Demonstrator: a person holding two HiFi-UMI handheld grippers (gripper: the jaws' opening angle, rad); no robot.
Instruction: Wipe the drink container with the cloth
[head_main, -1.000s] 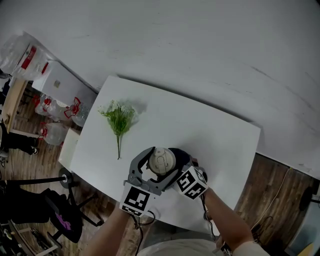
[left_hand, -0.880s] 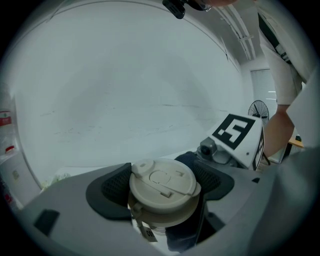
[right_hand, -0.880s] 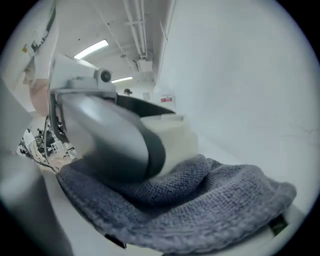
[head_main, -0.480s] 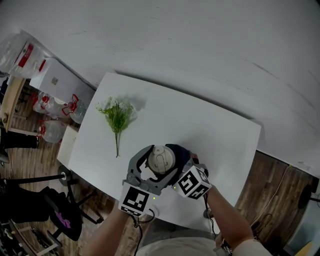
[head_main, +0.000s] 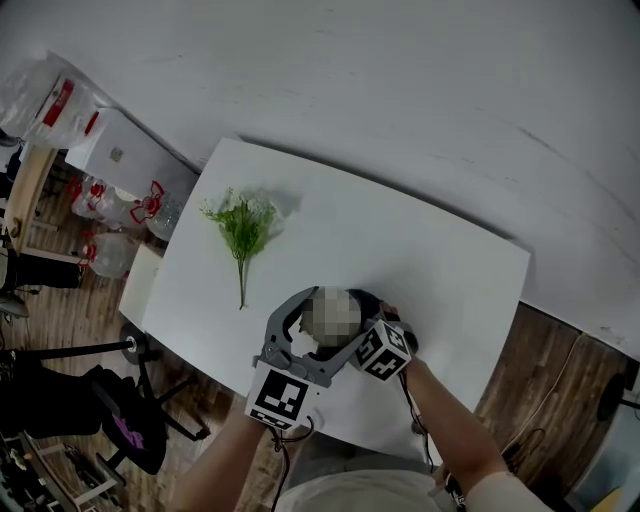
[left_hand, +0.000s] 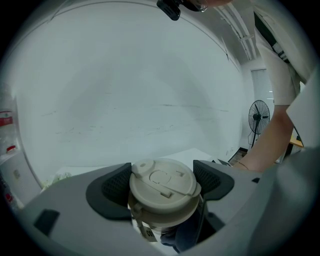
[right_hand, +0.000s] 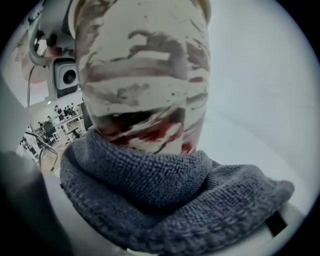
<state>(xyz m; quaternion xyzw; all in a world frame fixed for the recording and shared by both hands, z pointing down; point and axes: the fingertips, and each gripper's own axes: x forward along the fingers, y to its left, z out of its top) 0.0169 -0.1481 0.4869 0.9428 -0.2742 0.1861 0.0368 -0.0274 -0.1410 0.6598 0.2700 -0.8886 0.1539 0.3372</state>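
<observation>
A cream drink container (head_main: 331, 316) with red-brown streaks stands near the front edge of the white table (head_main: 450, 270). My left gripper (head_main: 322, 322) is shut on it, with the dark pads (left_hand: 116, 187) pressed to either side of the beige lid (left_hand: 162, 184). From the right, my right gripper (head_main: 368, 318) holds a grey-blue knitted cloth (right_hand: 165, 200) against the lower wall of the container (right_hand: 145, 75). The cloth hides the right jaws. A dark fold of the cloth (left_hand: 182, 235) shows below the lid.
A green plant sprig (head_main: 242, 230) lies on the table's left part. Left of the table are a white box and plastic bottles (head_main: 110, 250) on a wood floor. A standing fan (left_hand: 258, 117) and a person's arm (left_hand: 270, 140) show in the left gripper view.
The right gripper with the cloth has shifted slightly up along the container's side. The left gripper keeps its hold on the container.
</observation>
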